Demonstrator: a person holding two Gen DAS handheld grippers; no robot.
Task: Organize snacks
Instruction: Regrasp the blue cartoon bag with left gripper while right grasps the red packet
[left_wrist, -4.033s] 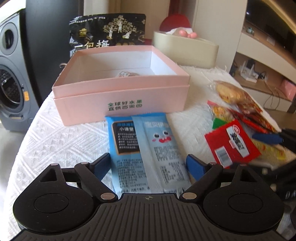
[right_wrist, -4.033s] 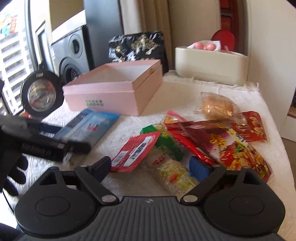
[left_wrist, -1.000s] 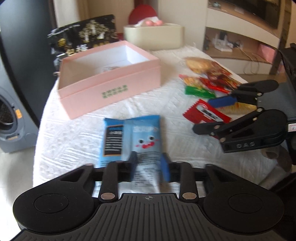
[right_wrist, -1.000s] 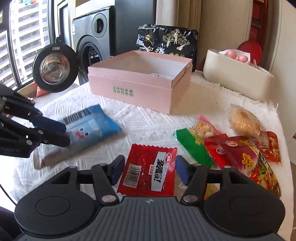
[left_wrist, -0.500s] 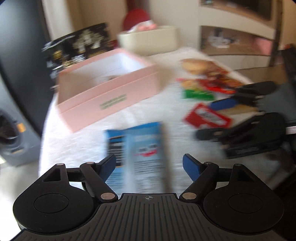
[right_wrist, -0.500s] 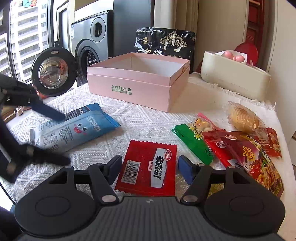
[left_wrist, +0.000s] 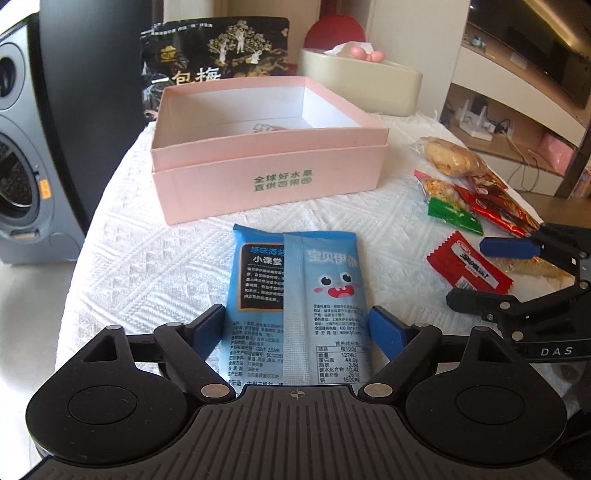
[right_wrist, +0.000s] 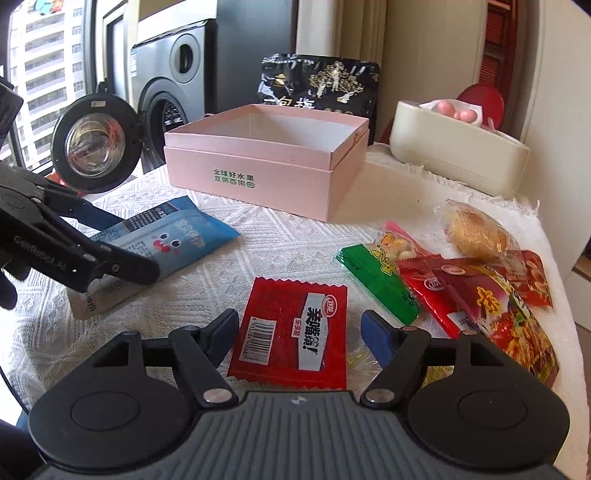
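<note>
A blue snack packet (left_wrist: 299, 295) lies flat on the white tablecloth, in front of an open pink box (left_wrist: 269, 177). My left gripper (left_wrist: 299, 332) is open, with a finger on each side of the packet's near end. My right gripper (right_wrist: 299, 332) is open, its fingers on either side of a red snack packet (right_wrist: 295, 332) that lies on the cloth. The blue packet (right_wrist: 162, 243) and the pink box (right_wrist: 266, 162) also show in the right wrist view. A small wrapped item lies inside the box (left_wrist: 266, 127).
A pile of snacks lies at the right: a green packet (right_wrist: 380, 277), red packets (right_wrist: 480, 295) and a wrapped bun (right_wrist: 476, 232). A black bag (left_wrist: 218, 55) and a cream tissue box (left_wrist: 362, 81) stand behind the pink box. A washing machine (left_wrist: 22, 166) is left of the table.
My left gripper was shut on the blue packet a second ago; it opened and now straddles the packet near the box. My right gripper stayed around the red packet.
</note>
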